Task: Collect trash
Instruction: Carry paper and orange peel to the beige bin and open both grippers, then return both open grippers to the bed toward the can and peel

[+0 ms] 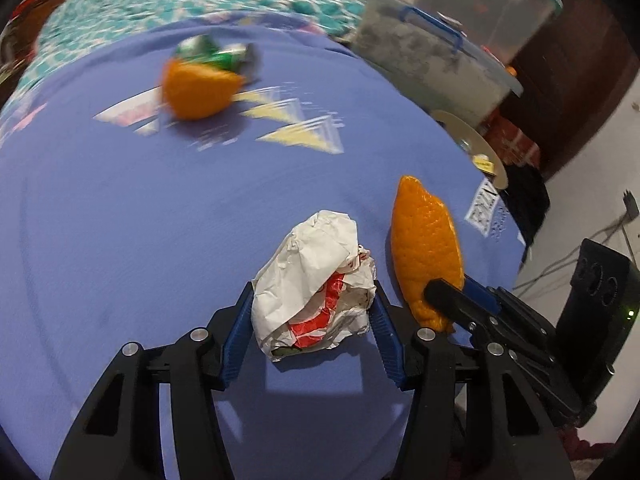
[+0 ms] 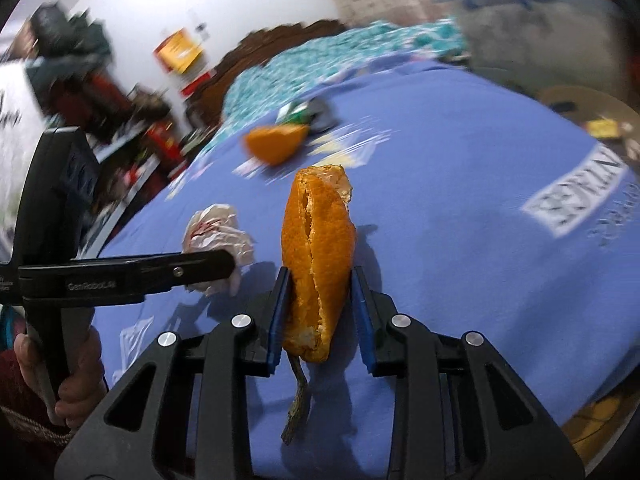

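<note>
A crumpled white and red paper wrapper sits between the blue pads of my left gripper, which is shut on it just above the purple-blue cloth. My right gripper is shut on a long piece of orange peel, held upright with a dark stem hanging below. In the left wrist view that peel stands right of the wrapper. Farther back on the cloth lie another orange peel and a crushed green can, both blurred.
A clear plastic storage box with a blue handle stands beyond the cloth at the right. A teal patterned blanket lies at the far edge. A person's hand holds the left gripper's handle. Cluttered shelves line the wall.
</note>
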The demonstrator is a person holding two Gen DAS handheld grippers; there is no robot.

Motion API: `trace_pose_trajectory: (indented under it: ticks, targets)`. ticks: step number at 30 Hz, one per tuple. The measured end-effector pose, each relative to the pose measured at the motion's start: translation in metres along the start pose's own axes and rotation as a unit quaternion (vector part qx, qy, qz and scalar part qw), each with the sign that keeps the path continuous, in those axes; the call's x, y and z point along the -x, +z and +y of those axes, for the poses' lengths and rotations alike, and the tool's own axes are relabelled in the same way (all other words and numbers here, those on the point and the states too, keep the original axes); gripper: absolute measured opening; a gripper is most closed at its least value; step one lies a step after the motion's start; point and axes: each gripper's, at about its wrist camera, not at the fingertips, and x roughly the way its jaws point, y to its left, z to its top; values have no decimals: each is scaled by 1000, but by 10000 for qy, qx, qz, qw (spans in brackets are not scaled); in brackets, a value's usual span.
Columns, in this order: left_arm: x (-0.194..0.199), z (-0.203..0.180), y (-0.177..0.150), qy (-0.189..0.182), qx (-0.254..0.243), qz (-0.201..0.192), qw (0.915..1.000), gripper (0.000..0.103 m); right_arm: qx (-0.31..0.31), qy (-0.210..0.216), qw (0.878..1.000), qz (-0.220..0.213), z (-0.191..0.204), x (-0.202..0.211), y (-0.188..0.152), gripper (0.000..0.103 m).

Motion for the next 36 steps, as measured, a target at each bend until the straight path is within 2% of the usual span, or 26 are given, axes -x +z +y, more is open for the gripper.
trace_pose_trajectory:
  ticks: [4,8,13,16,20,22,23,24,25,26,29,32,36]
  targets:
    - [-30,-43,44,-290,-365,186,9987,52,-402,-164,9987,-281,-45,14,18,32]
    - [-59,-90,89,-541,-782,215,9952,52,-673,-485,9940,-711,-93,37,45,32]
    - [-113,-148,150,-949,-1018,413,9894,52,-1262,-932,9795,-1264,-165,67,84,32]
    - [-140,-177,178,-1069,-1123,494,9867,52,-1624,-1138,9702,-1396,-207,74,101,32]
    - [-170,-208,205,-1004,-1298,471,9853,54,-1970,-1303,9619,-1376,-248,72,117,33]
    - [-185,-222,218,-1022,-1305,461,9851,56,-2015,-1450,9592,-1354,-261,71,122,36]
    - [-190,-226,222,-1013,-1314,452,9851,65,-2033,-1467,9585,-1360,-263,68,125,42]
    - [-198,-233,227,-956,-1352,456,9851,83,-2088,-1483,9568,-1377,-269,65,129,56]
    - [-202,-236,229,-814,-1368,437,9863,89,-2173,-1497,9547,-1376,-274,63,131,64]
    - [-202,-237,229,-717,-1359,396,9873,90,-2235,-1514,9528,-1386,-278,63,133,71]
    - [-191,-231,224,-763,-1390,237,9871,90,-2340,-1628,9434,-1698,-277,76,132,71]
    - [-165,-211,213,-540,-1494,-139,9872,90,-2347,-1595,9391,-1936,-268,87,131,71]
    - [-125,-170,194,-196,-1393,-593,9883,91,-2199,-1216,9493,-1891,-246,84,134,71]
